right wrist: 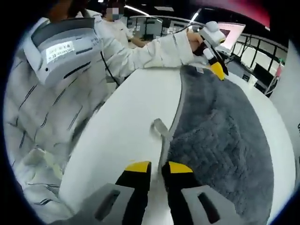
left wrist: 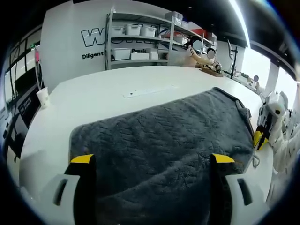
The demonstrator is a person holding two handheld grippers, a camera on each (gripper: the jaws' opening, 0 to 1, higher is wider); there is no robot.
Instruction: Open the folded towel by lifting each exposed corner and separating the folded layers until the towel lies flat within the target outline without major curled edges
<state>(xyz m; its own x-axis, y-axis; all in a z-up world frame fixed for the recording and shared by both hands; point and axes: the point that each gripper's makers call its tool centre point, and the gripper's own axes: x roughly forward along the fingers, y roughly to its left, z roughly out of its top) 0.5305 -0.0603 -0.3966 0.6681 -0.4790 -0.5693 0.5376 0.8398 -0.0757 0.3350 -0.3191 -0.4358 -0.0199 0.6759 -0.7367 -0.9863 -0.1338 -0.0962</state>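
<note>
Left gripper view looks across the grey towel (left wrist: 164, 140), spread over the white counter (left wrist: 93, 98) toward its near edge, with the left gripper (left wrist: 152, 161) gaping wide over the cloth, gripping nothing. Right gripper (right wrist: 157, 166) is pinched nearly closed beside the towel's long edge, just short of the hanging loop (right wrist: 161, 129), likely to tug that edge flat.

On the white wall (left wrist: 70, 42) behind the shelving, large outlined letters begin "WO" and run on behind the shelf rack (left wrist: 140, 40), with a smaller dark line beneath starting "Diligent"; the label on the person's headset (right wrist: 61, 49) is too blurred to read.
</note>
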